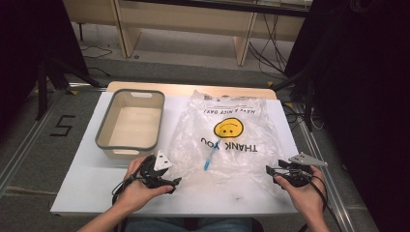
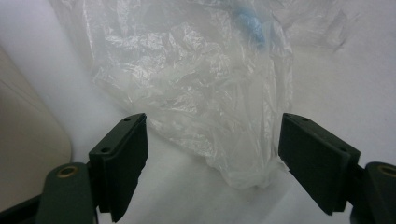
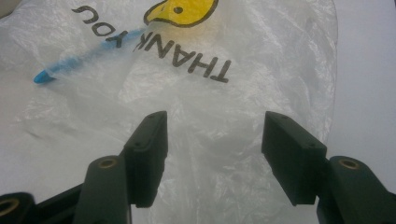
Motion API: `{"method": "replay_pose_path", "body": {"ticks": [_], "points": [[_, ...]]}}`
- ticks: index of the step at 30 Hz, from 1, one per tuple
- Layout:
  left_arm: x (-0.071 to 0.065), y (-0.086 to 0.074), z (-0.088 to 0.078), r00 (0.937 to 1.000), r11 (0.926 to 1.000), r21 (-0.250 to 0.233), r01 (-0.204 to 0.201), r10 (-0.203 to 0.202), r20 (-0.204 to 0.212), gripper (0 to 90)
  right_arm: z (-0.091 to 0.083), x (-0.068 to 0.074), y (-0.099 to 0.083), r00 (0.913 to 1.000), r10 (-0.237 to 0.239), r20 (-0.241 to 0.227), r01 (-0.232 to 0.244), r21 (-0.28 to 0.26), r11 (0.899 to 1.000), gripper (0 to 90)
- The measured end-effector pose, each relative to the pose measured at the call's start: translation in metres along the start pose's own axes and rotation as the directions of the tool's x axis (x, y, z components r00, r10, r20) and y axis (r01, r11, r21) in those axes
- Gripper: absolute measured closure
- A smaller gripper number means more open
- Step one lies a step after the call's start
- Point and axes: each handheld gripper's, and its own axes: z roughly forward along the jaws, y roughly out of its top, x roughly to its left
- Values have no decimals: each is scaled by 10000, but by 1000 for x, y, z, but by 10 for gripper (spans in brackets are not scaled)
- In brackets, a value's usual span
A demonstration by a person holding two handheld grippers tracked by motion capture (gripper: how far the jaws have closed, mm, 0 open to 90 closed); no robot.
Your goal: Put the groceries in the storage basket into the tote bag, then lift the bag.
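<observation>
— Where can I pass?

— I see bare table along the near edge and at the near left corner.

— What blocks me?

— The bin fills the far left; the crumpled bag covers the middle to the right edge.

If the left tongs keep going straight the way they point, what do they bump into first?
Probably the crinkly plastic bag. The open left tongs point at its near corner, lying on the white table. Depth is hard to judge.

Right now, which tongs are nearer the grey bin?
Left. The left tongs sit just below the grey bin's near corner; the right tongs are across the plastic bag, far from it.
</observation>
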Motion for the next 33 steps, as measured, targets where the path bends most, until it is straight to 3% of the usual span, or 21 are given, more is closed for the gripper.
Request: {"method": "replay_pose_path", "body": {"ticks": [20,33], "points": [[2,1,5,9997,9997,-195,164,-161,156,248,-7,-5,-1,9998,147,164,-151,236,9996,382],[-6,3,26,9992,9979,641,77,-102,390,252,-6,-6,-13,9986,-49,-533,93,829,9965,348]]}}
